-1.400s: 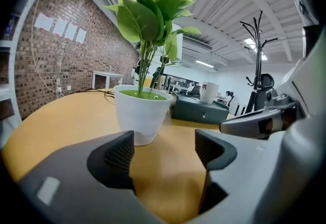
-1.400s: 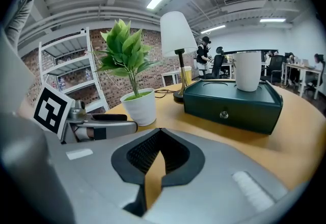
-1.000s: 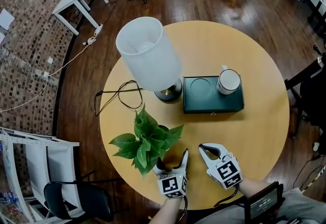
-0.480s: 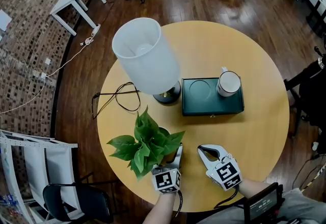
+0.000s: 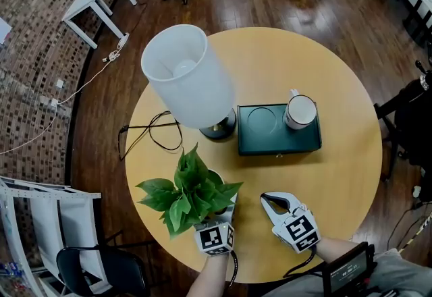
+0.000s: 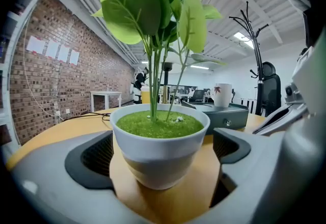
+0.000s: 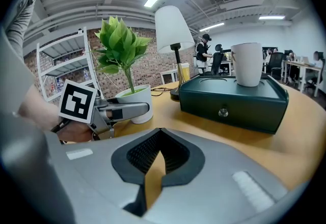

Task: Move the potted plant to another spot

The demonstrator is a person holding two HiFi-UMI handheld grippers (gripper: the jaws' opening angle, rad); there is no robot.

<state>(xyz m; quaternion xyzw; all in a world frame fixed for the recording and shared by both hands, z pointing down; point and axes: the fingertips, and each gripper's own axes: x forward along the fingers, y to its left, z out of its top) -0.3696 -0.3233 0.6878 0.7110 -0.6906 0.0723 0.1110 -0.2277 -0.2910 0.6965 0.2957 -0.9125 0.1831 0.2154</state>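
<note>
The potted plant (image 5: 187, 191), green leaves in a small white pot (image 6: 159, 151), stands on the round wooden table (image 5: 337, 174) near its front left edge. My left gripper (image 5: 220, 213) reaches around the pot from the near side. Its jaws have just been opening and stand wide, with the pot between them and a gap showing on each side. In the head view the leaves hide most of the pot. To the right, my right gripper (image 5: 266, 200) rests low over the table with its jaws shut (image 7: 155, 134) and nothing in them.
A lamp with a white shade (image 5: 185, 76) stands behind the plant, and its black cable (image 5: 145, 133) loops to the left. A dark green box (image 5: 278, 133) with a white mug (image 5: 300, 111) on it sits mid-table. Chairs and a white side table stand on the floor around.
My left gripper has slid left and forward from beside the plant, so the pot now sits between its jaws. The right gripper has not moved.
</note>
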